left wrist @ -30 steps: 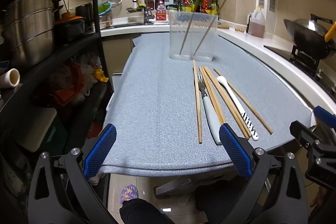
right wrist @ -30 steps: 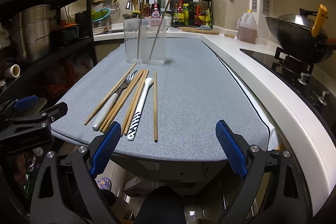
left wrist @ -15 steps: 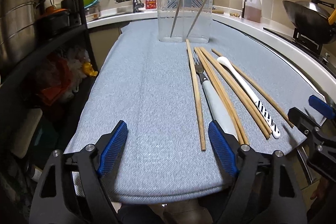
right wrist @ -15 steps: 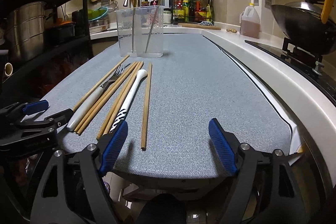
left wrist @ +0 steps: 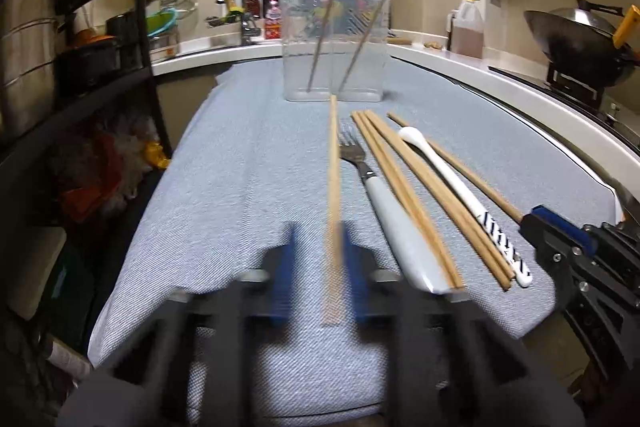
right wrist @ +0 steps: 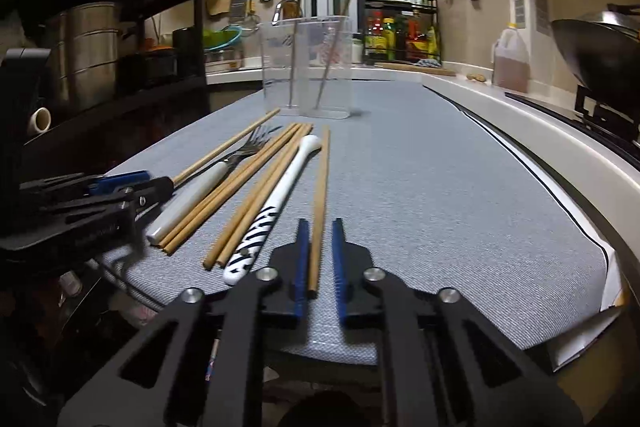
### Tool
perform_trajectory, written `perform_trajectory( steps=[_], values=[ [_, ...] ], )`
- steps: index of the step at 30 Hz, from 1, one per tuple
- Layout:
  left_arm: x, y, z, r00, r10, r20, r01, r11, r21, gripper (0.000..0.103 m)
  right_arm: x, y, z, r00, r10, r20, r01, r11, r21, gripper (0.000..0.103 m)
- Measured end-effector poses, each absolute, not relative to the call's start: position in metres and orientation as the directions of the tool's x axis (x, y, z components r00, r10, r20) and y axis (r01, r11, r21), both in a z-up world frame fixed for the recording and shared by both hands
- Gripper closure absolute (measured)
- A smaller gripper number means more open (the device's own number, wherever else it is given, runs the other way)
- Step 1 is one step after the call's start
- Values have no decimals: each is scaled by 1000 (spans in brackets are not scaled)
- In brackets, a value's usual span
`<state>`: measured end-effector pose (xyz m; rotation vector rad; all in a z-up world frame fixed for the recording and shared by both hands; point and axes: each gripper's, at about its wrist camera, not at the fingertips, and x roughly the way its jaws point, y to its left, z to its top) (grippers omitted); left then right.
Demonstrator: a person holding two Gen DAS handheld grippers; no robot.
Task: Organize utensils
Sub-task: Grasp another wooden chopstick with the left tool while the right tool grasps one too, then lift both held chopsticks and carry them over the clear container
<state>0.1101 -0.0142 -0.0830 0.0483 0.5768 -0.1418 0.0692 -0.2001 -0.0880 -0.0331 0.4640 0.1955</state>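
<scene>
Several wooden chopsticks, a white-handled fork and a white spoon with a striped handle lie on the grey mat. A clear plastic holder with two chopsticks in it stands at the mat's far end. My left gripper, blurred, has its pads close on either side of the leftmost chopstick. My right gripper has its blue pads narrowly around the rightmost chopstick, with small gaps showing. The left gripper also shows in the right wrist view.
A black shelf rack with steel pots stands left of the mat. A white counter curves along the right, with a wok on a stove and a brown jug. A sink and tap lie beyond the holder.
Both grippers moved forward over the mat's near edge and narrowed from wide open, the left around the leftmost chopstick, the right around the rightmost one.
</scene>
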Motion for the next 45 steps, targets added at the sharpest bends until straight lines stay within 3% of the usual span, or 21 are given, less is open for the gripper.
perform_trajectory(
  steps=[7, 45],
  values=[
    [108, -5, -73, 816, -118, -566, 126, 992, -25, 97, 74, -205, -74, 847, 188, -497, -189, 981, 48, 98],
    [64, 11, 36, 892, -138, -430, 128, 990, -51, 97, 23, -214, 35, 928, 205, -312, -200, 979, 48, 98]
  ],
)
